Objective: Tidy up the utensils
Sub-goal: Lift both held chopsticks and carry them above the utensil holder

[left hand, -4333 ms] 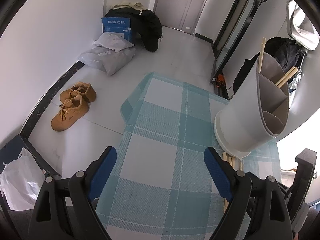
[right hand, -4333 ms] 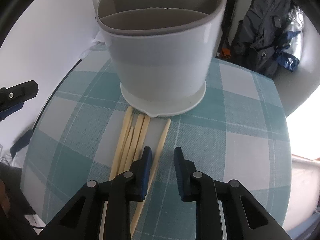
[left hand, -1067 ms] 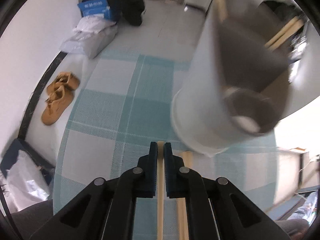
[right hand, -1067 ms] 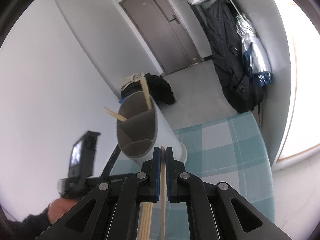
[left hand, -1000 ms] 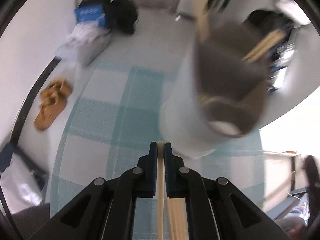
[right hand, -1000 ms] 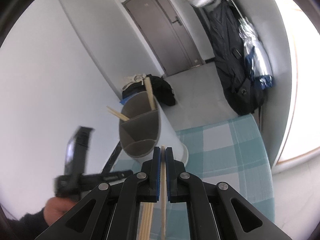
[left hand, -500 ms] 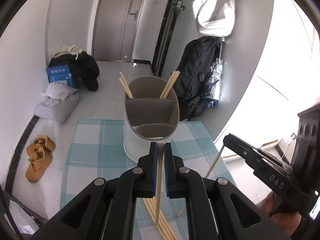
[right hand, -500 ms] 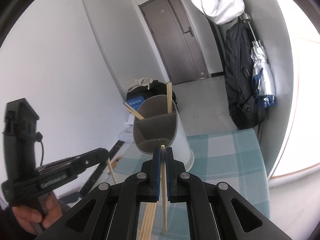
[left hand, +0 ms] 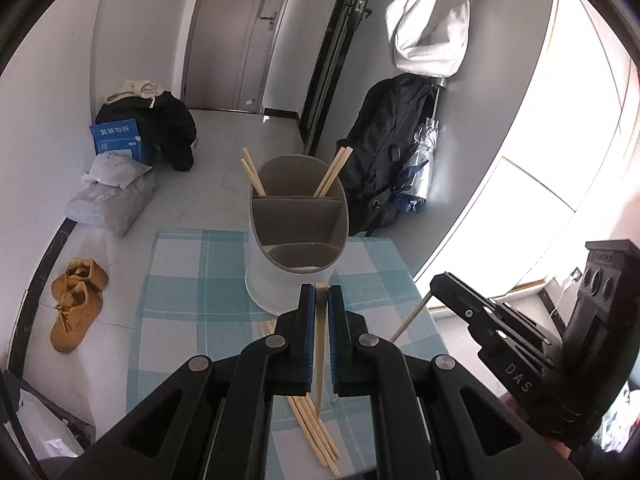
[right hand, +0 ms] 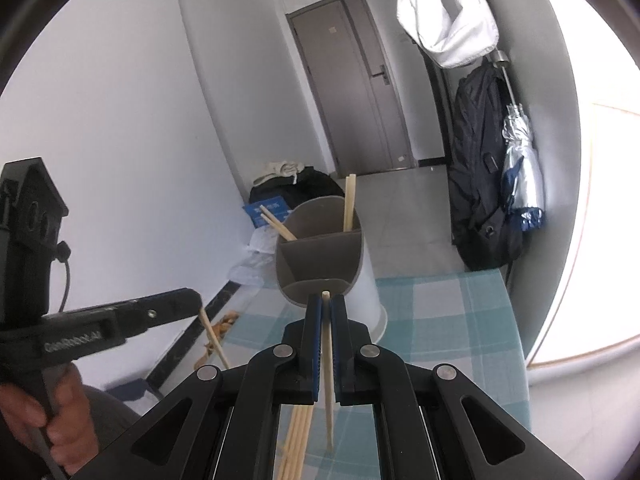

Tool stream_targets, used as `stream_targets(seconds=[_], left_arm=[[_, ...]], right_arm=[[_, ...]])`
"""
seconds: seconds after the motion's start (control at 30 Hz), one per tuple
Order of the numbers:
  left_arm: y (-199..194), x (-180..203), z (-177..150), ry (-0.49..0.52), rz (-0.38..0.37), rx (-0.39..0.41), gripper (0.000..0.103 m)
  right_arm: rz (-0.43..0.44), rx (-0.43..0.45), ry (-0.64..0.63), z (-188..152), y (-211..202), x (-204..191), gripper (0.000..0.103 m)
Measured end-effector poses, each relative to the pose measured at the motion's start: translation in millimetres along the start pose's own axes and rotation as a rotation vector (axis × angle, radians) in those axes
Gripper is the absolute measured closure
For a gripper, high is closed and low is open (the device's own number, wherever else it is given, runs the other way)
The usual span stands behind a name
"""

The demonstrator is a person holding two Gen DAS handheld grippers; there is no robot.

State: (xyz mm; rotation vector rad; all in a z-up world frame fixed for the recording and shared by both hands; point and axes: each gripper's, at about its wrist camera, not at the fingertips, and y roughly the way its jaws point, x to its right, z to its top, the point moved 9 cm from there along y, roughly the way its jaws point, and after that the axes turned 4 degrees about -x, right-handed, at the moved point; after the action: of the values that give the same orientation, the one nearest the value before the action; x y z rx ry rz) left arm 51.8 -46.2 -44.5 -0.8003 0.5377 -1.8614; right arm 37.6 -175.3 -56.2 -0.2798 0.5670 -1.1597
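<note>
A white utensil holder with a grey divided insert stands on the checked tablecloth; it also shows in the right wrist view. Chopsticks lean in its far compartment. My left gripper is shut on an upright chopstick, raised above the table in front of the holder. My right gripper is shut on another upright chopstick, also raised near the holder. Several loose chopsticks lie on the cloth below.
The table is small, with edges close on all sides. On the floor are brown shoes, grey bags, a blue box and a black backpack. A door is at the back.
Both grippers closed on a chopstick each and lifted them off the table. In the last half second they rose slightly and steadied, facing the holder.
</note>
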Motion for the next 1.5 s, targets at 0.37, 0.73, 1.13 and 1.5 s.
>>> stream_targets(seconds=[0.37,0.73,1.13,1.5], left_arm=[[-16,17,28,0.033,-0.018,0.019,0.101],[-34,22,99,0.037,-0.041,0.078,0.101],[-23,19,167,0.061,-0.012,0.134,0.101],[17,-4,181,0.102,0.044,0.129,0.101]], right_arm=[[0.029,0.03,-0.013,27,-8,-14,0.099],[0.052,0.087,-0.046,113,-13,-23,0.099],[0.034,0.167,-0.097,204,3,-19,0.099],[0.043,0.136,-0.06,222,64,-1,0.099]])
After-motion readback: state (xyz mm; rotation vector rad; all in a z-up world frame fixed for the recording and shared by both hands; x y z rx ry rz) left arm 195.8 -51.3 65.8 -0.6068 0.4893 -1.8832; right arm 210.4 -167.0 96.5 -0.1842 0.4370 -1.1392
